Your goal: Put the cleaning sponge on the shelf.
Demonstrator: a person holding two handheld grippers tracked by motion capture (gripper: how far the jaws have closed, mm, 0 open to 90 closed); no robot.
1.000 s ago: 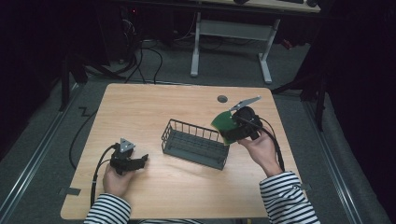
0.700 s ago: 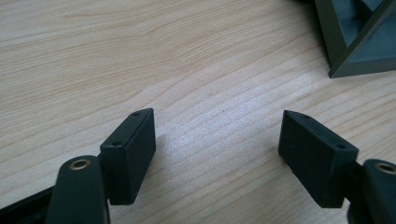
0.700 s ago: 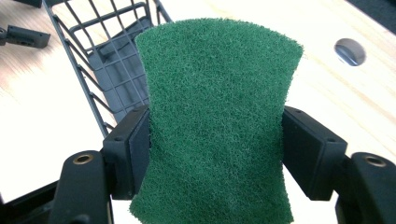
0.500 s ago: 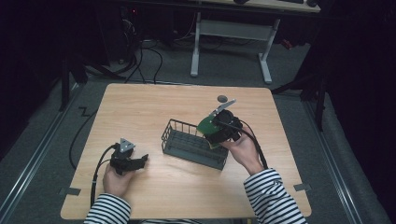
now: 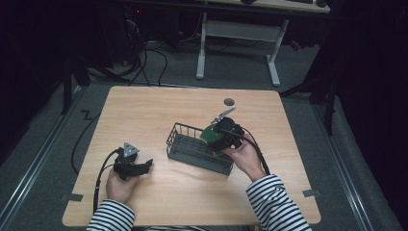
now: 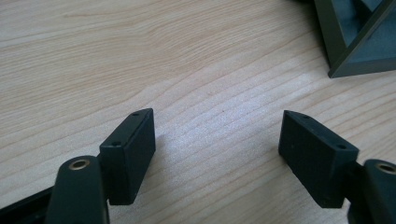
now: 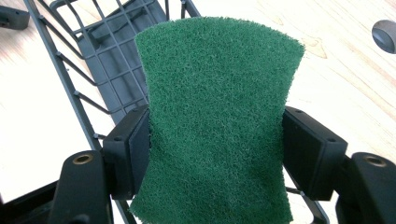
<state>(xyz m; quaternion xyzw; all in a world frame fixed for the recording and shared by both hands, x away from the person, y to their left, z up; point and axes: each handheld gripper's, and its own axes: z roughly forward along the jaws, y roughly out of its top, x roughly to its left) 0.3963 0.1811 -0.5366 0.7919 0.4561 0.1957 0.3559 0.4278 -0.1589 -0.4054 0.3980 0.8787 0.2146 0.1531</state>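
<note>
One hand-held gripper (image 5: 217,138) (right) carried pad (image 7: 215,116) over basket (image 5: 185,143).

The high view is dim all around: the floor and the room's edges sink into near black, while the pale wooden table (image 5: 159,110) catches light from above and stands out evenly lit. Shadows there are short and soft. The picture is slightly grainy, with fine detail lost in the dark parts. In the left gripper view, a whitish sheen lies on the wood between the tongs, and the nearest black parts are softly out of focus. In the right gripper view, the green scouring pad (image 7: 217,116) is sharp, while the wood behind glares bright and blurs.
</note>
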